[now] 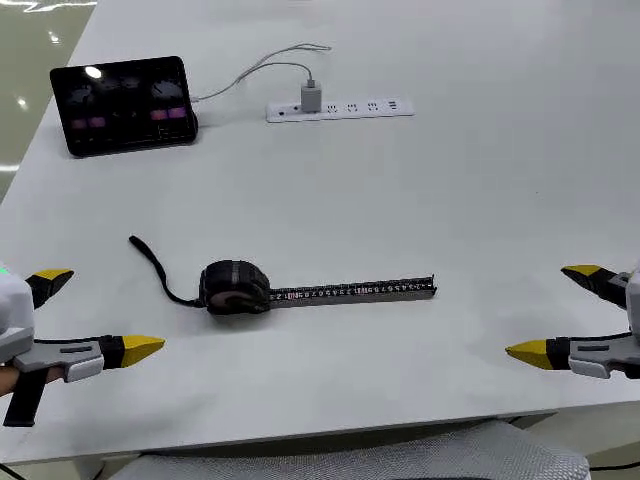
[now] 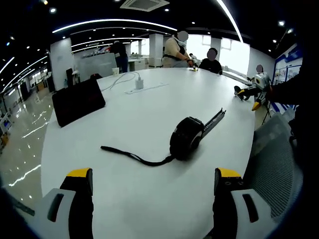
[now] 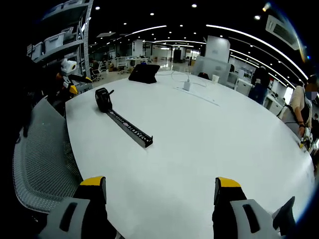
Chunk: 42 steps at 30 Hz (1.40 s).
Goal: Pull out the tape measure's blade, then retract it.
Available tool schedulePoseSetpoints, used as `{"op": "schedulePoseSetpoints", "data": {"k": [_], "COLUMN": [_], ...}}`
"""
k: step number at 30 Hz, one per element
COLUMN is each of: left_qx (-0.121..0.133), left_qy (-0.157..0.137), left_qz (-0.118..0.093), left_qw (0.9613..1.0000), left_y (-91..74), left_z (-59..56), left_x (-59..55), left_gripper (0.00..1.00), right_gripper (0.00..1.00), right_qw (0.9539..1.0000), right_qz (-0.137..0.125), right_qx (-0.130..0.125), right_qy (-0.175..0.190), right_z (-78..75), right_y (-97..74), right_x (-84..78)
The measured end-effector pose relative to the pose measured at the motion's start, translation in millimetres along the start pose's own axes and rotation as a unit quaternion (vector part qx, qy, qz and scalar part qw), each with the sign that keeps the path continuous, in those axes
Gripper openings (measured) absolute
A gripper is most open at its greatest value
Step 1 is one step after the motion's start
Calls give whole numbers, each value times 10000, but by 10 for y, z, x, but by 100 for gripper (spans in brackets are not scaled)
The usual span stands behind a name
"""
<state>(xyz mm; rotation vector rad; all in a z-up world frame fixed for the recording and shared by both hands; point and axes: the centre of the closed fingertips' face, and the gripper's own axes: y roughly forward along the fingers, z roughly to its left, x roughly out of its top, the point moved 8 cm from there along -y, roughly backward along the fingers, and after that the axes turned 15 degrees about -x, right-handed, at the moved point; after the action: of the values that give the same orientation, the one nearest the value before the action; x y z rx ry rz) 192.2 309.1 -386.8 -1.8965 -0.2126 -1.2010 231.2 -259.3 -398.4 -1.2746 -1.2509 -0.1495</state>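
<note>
A black tape measure (image 1: 235, 288) lies on the white table (image 1: 480, 180), its blade (image 1: 355, 292) pulled out flat to the right and its wrist strap (image 1: 150, 262) trailing left. My left gripper (image 1: 100, 312) is open near the table's front left, well short of the case. My right gripper (image 1: 555, 312) is open at the front right, a good way beyond the blade's end hook (image 1: 431, 286). The left gripper view has the tape measure (image 2: 187, 137) ahead between its yellow-tipped fingers (image 2: 79, 174). The right gripper view looks along the blade (image 3: 130, 129) toward the case (image 3: 103, 98).
A dark tablet (image 1: 125, 105) stands at the back left. A white power strip (image 1: 340, 108) with a plugged charger and cable lies behind the tape. A grey mesh chair back (image 1: 400, 460) sits below the table's front edge. People (image 2: 177, 50) are at the far end.
</note>
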Motion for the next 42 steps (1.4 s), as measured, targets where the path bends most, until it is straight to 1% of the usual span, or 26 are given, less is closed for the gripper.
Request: {"op": "schedulePoseSetpoints", "data": {"k": [3, 6, 10, 12, 14, 16, 18, 20, 24, 25, 26, 27, 28, 30, 34, 36, 37, 39, 40, 42], "left_qx": [11, -8, -27, -28, -26, -28, -16, -64, -64, -86, -119, -118, -109, -118, -117, -125, -114, -71, -65, -30], "left_qy": [12, -37, -85, -48, -47, -138, -113, -78, -68, -105, -154, -134, -108, -111, -123, -191, -199, -187, -188, -137], "left_qz": [20, -20, -69, 5, 18, -81, -55, -14, -28, -38, -38, -23, 4, 25, 10, -214, -178, -199, -198, -133], "left_qw": [10000, 10000, 9999, 10000, 10000, 9999, 9999, 9999, 10000, 9999, 9998, 9998, 9999, 9999, 9999, 9995, 9996, 9996, 9996, 9998], "left_y": [-13, -31, -48, -49, -50, -49, -46, -38, -42, -44, -43, -43, -43, -42, -43, -45, -57, -56, -54, -49], "left_z": [-12, -39, -87, -92, -85, -85, -87, -93, -88, -91, -98, -99, -98, -102, -106, -117, -118, -114, -116, -120], "left_x": [-37, -59, -76, -94, -101, -89, -82, -78, -58, -53, -55, -55, -58, -64, -63, -23, -24, -14, -7, -5], "left_gripper": [99, 99, 99, 99, 99, 99, 99, 99, 99, 99, 99, 99, 99, 99, 99, 99, 99, 99, 99, 99], "right_gripper": [95, 95, 98, 99, 99, 99, 99, 99, 99, 99, 99, 99, 99, 99, 99, 99, 99, 99, 99, 99], "right_qw": [10000, 10000, 9999, 9999, 9999, 9999, 9998, 9997, 9995, 9994, 9993, 9979, 9978, 9986, 9989, 9992, 9993, 9996, 9997, 9996], "right_qz": [-4, 21, 48, 55, 42, 69, 73, 110, 153, 177, 191, 195, 182, 167, 194, 202, 212, 157, 206, 244], "right_qx": [-55, -50, -58, -61, -41, -75, -60, -83, -95, -116, -106, 16, 34, -18, 66, 89, 116, 159, 151, 169], "right_qy": [29, 58, 94, 99, 143, 133, 184, 193, 257, 258, 301, 618, 634, 506, 432, 339, 296, 155, 59, 11], "right_z": [-23, -32, -36, -34, -32, -41, -48, -60, -93, -108, -115, -83, -101, -114, -81, -68, -65, -51, -47, -49], "right_y": [-17, -32, -57, -72, -84, -88, -95, -103, -107, -107, -111, -131, -127, -120, -116, -116, -117, -118, -116, -101], "right_x": [-16, -43, -65, -68, -70, -80, -80, -80, -75, -79, -75, -55, -51, -63, -69, -68, -68, -55, -59, -47]}}
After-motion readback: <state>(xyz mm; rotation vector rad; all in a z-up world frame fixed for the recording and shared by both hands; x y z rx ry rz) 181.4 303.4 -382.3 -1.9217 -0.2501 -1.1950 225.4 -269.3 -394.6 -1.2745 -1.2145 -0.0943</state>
